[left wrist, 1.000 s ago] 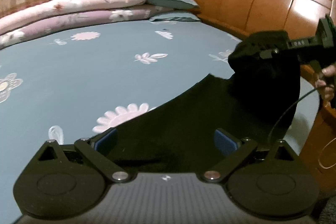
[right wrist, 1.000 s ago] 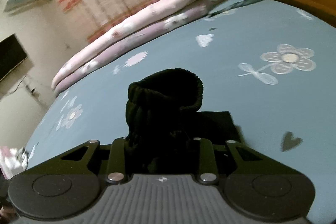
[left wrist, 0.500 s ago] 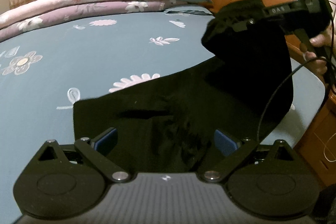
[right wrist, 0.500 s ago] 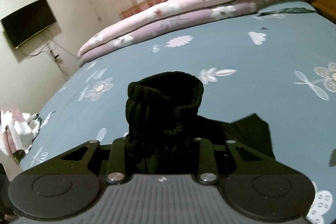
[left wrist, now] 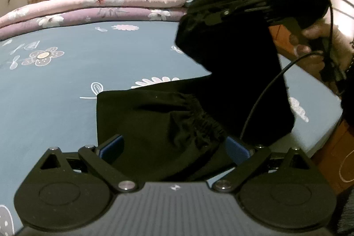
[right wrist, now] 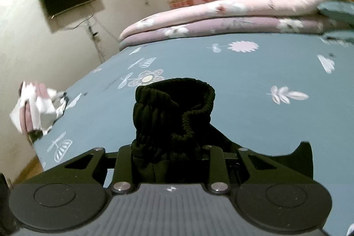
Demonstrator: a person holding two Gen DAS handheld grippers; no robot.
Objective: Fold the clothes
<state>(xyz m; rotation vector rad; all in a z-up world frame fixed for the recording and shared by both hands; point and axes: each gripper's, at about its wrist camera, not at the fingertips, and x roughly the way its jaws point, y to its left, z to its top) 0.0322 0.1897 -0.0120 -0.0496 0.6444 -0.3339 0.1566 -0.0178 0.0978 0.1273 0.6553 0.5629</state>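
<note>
The right tongs are closed on the bunched elastic end of a black garment and hold it lifted above the bed, while the rest of the cloth hangs down from them and lies flat on the blue flowered sheet. The left tongs stand wide, their blue pads on each side of the gathered waistband near the bed's edge, and it seems they do not press the cloth, although the dark fabric makes this hard to judge. The main risk is that the lifted part drags the whole garment across the sheet, because nothing pins the lower part, so the fold line would shift or go crooked. The thick elastic bundle could also slip out of the right tongs if the cloth is pulled tight. A black cable hangs over the garment and might catch under the folded layer.
</note>
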